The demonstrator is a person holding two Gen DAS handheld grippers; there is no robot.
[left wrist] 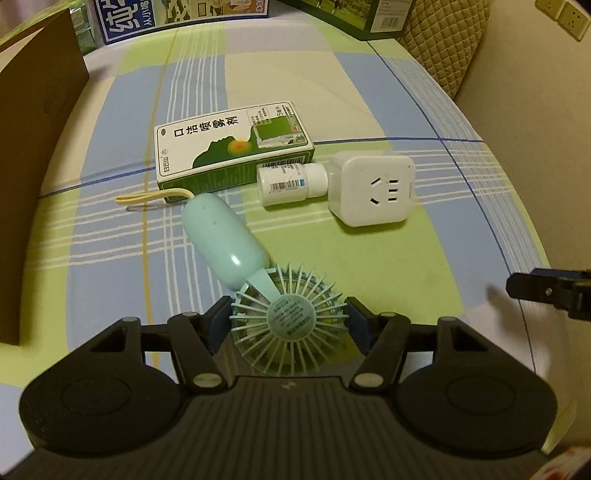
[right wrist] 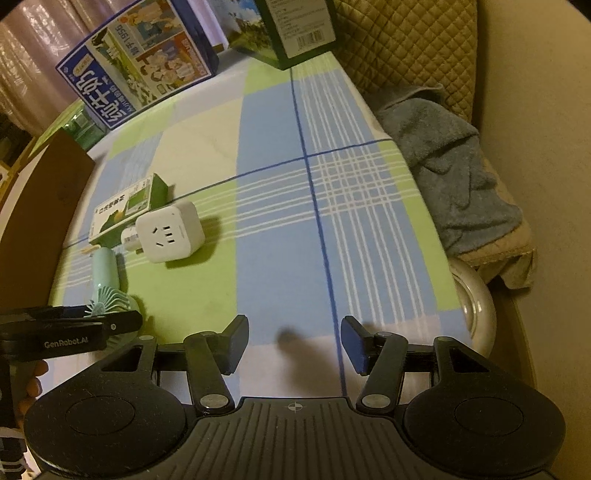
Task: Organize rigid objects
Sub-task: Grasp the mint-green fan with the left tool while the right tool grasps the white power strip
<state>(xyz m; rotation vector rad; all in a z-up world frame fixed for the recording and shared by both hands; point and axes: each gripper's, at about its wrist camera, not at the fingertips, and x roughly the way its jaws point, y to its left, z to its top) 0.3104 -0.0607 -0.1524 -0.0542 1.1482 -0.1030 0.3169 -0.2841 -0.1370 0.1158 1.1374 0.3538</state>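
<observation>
A mint handheld fan lies on the checked cloth, its handle pointing away towards a green and white box. My left gripper is shut on the fan's round head, a pad against the rim on each side. A white pill bottle lies beside a white socket cube, just right of the box. My right gripper hovers open over bare cloth with nothing between its fingers. In the right wrist view the socket cube and the fan are far off to its left.
A brown cardboard box walls the left side. A blue carton and a dark green carton stand at the back. Off the cloth's right edge lie a quilted cushion, a blue towel and a white ring.
</observation>
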